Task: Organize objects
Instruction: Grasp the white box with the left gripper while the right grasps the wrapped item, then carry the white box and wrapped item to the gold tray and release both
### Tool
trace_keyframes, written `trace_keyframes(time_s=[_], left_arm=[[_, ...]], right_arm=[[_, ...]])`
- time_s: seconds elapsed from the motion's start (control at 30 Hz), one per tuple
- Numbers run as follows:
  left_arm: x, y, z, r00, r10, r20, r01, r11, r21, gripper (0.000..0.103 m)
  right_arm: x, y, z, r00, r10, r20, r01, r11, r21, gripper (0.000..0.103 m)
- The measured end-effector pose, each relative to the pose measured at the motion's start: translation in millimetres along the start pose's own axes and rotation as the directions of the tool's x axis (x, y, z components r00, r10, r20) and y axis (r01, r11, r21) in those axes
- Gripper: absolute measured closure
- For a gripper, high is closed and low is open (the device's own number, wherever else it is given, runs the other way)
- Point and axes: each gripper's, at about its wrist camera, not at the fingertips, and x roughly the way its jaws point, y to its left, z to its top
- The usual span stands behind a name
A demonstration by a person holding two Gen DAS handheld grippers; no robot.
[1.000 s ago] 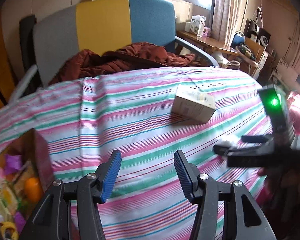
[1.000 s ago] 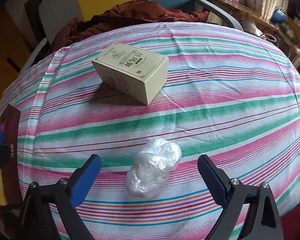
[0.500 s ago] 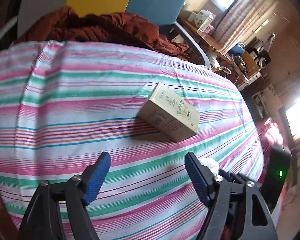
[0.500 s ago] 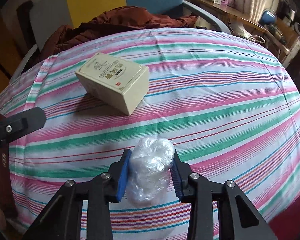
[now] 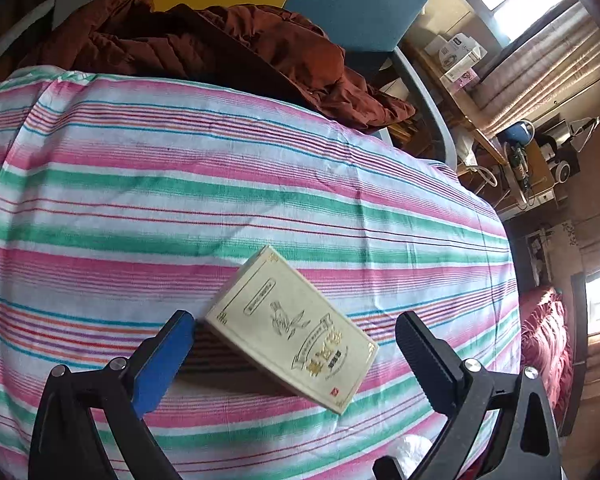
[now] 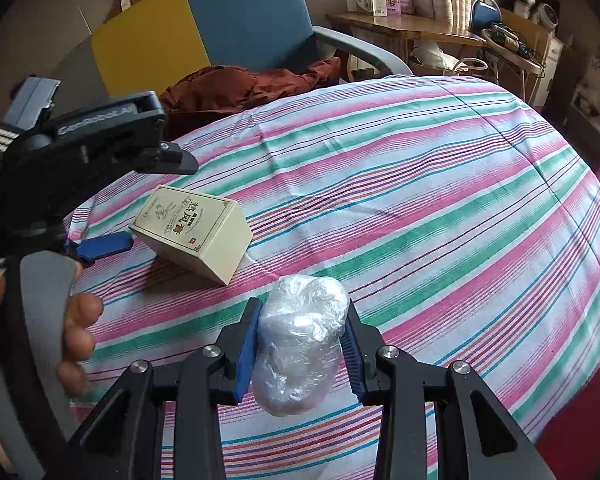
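Closest to me, the right hand-held gripper (image 6: 300,344) is clamped on a crumpled ball of clear plastic wrap (image 6: 300,344), its blue pads pressed against either side of the bundle and holding it just above the striped cloth (image 6: 440,208) that covers the bench. A white scrap of that same wrap peeks into the bottom edge of the left wrist view.

Just beyond and to the left, the left hand-held gripper (image 5: 296,344) stands wide open, one finger on each side of a cream-coloured carton (image 5: 292,328) printed with gold lettering and a small red mark. The blue pad sits just beside the carton's near-left corner — whether it touches I cannot tell — while the black finger on the other side is clearly apart from it. The carton lies flat on the cloth, turned at an angle to the stripes. From the right wrist view, a person's fingers (image 6: 76,336) curl around the grey handle of that left tool.

Farther back, at the bench's far edge, a rust-brown padded garment (image 5: 204,48) is heaped on the seat of a chair (image 6: 244,20) with grey, yellow and blue back panels. Behind it — along the wall by the curtains — a wooden side table (image 6: 404,28) carries small boxes and clutter.
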Motion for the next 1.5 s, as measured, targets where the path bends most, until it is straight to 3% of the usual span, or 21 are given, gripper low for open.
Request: trace_keyframes(time_s=[0.17,0.27,0.33,0.4,0.43,0.5,0.57,0.67,0.73,0.8,0.9,0.97,1.03,1.13,1.33,1.5], left_arm=[[26,-11,-3,0.991,0.13,-0.04,-0.126,0.987,0.098,0.006],[23,-3,-15,0.996,0.087,-0.033,-0.082,0.987,0.137,0.008],[13,3,-26,0.998,0.067,-0.013,-0.064,0.979,0.194,0.015],[3,11,-36,0.999,0.039,-0.008,-0.036,0.971,0.235,0.033],[-5,16,-43,1.0,0.006,-0.001,-0.005,0.967,0.254,0.038],[-19,21,-54,1.0,0.015,0.013,-0.018,0.952,0.307,0.045],[-28,26,-69,1.0,-0.001,-0.003,0.002,0.931,0.364,0.045],[-33,31,-78,0.999,-0.004,-0.037,0.018,0.925,0.379,0.044],[-32,26,-83,0.999,0.028,-0.036,-0.011,0.915,0.402,0.042],[-25,24,-89,0.995,0.069,-0.074,-0.034,0.918,0.395,0.042],[-23,26,-96,0.995,0.068,-0.079,-0.034,0.929,0.368,0.042],[-24,26,-101,0.994,0.096,-0.043,-0.072,0.919,0.389,0.045],[-33,23,-108,0.994,0.107,0.024,-0.107,0.89,0.443,0.051],[-59,20,-123,0.984,0.116,0.134,-0.167,0.854,0.492,0.051],[-122,43,-140,0.958,0.093,0.272,-0.215,0.862,0.46,0.051],[-171,84,-156,0.923,0.133,0.361,-0.276,0.883,0.38,0.051]], right_arm=[[-1,0,1,1.0,-0.003,0.002,0.003,1.0,0.0,0.065],[-1,1,1,1.0,-0.002,0.002,0.002,1.0,-0.007,0.065],[-2,3,1,1.0,-0.002,0.008,0.002,1.0,-0.017,0.065],[-4,5,0,1.0,-0.002,0.015,0.003,1.0,-0.027,0.065],[-4,6,1,1.0,-0.002,0.016,0.003,0.999,-0.033,0.065],[-4,9,0,1.0,-0.006,0.017,0.007,0.999,-0.044,0.065],[-4,11,-1,1.0,-0.015,0.019,0.016,0.998,-0.059,0.065],[-3,13,-3,0.999,-0.033,0.015,0.034,0.996,-0.078,0.065],[-1,14,-4,0.999,-0.038,0.008,0.038,0.996,-0.085,0.065],[1,16,-5,0.999,-0.046,-0.001,0.046,0.995,-0.093,0.065],[4,17,-5,0.998,-0.054,-0.009,0.053,0.993,-0.107,0.065],[6,18,-5,0.999,-0.051,-0.015,0.049,0.992,-0.118,0.065],[5,20,-5,0.999,-0.04,-0.015,0.038,0.991,-0.131,0.065],[2,27,-7,1.0,-0.012,-0.004,0.011,0.987,-0.158,0.065],[-8,47,-13,0.998,0.066,0.023,-0.059,0.971,-0.234,0.065],[-17,71,-24,0.988,0.153,0.02,-0.139,0.938,-0.318,0.065]])
